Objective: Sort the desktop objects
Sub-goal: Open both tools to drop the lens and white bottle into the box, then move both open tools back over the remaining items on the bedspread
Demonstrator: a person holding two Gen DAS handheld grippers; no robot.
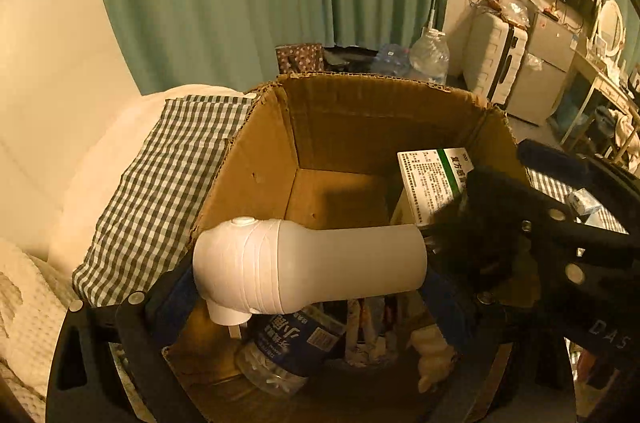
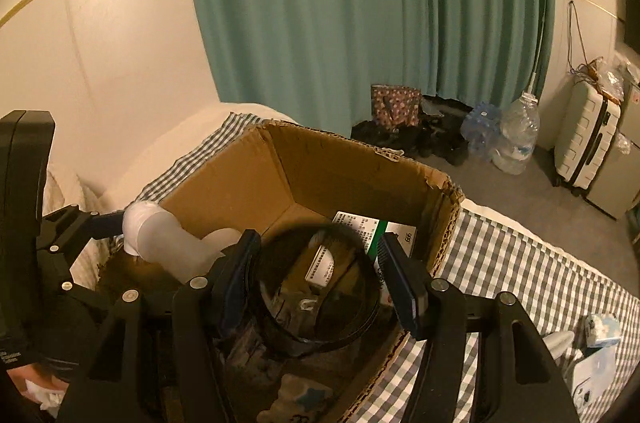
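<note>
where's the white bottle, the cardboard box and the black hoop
white bottle [image 1: 344,259], left wrist view, mid-body
cardboard box [image 1: 360,119], left wrist view, inner far wall
black hoop [image 2: 362,333], right wrist view, lower right rim

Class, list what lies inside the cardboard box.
Inside the cardboard box: a green-striped medicine carton, a blue-labelled plastic bottle, other items too dark to identify. The held white bottle covers part.

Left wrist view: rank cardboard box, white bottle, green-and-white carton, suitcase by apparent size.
1. cardboard box
2. white bottle, held close to the camera, so inflated
3. suitcase and green-and-white carton: look alike; carton partly hidden, suitcase far away.
</note>
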